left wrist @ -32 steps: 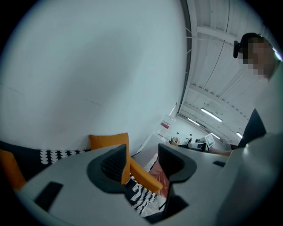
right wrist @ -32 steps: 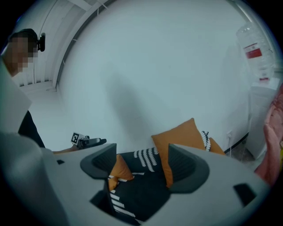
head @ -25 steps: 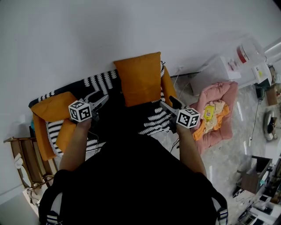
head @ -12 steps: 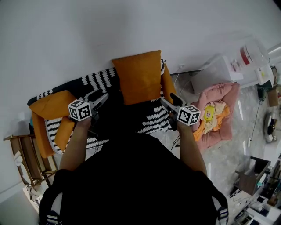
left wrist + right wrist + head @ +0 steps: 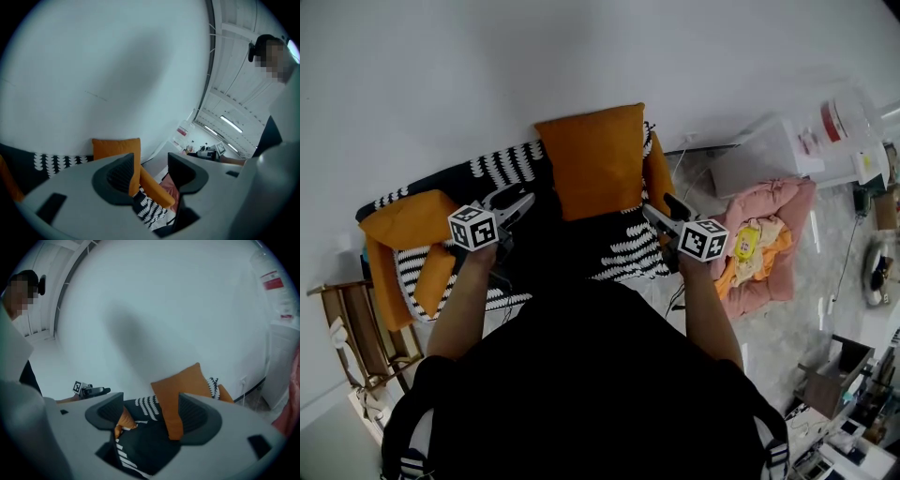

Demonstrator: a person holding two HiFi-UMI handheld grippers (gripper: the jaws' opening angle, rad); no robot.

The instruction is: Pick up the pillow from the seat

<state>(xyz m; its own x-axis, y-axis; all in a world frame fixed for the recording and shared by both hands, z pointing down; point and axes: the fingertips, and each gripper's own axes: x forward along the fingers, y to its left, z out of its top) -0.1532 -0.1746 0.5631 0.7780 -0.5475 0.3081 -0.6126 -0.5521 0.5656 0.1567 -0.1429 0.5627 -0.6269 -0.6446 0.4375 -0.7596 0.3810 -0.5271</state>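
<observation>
An orange pillow stands upright on the black-and-white patterned seat, leaning against the white wall. My left gripper hovers just left of the pillow, open, with nothing between its fingers. My right gripper is open and empty too, near the pillow's lower right corner. The left gripper view has the pillow beyond the left gripper. In the right gripper view the pillow stands past the right gripper, partly behind its right finger.
Orange arm cushions sit at the seat's left and right. A pink pet bed with a yellow toy lies on the floor at right, beside a white appliance. A wooden rack stands at far left.
Both grippers have edged forward toward the seat and the pillow. Their jaws stand as wide as before.
</observation>
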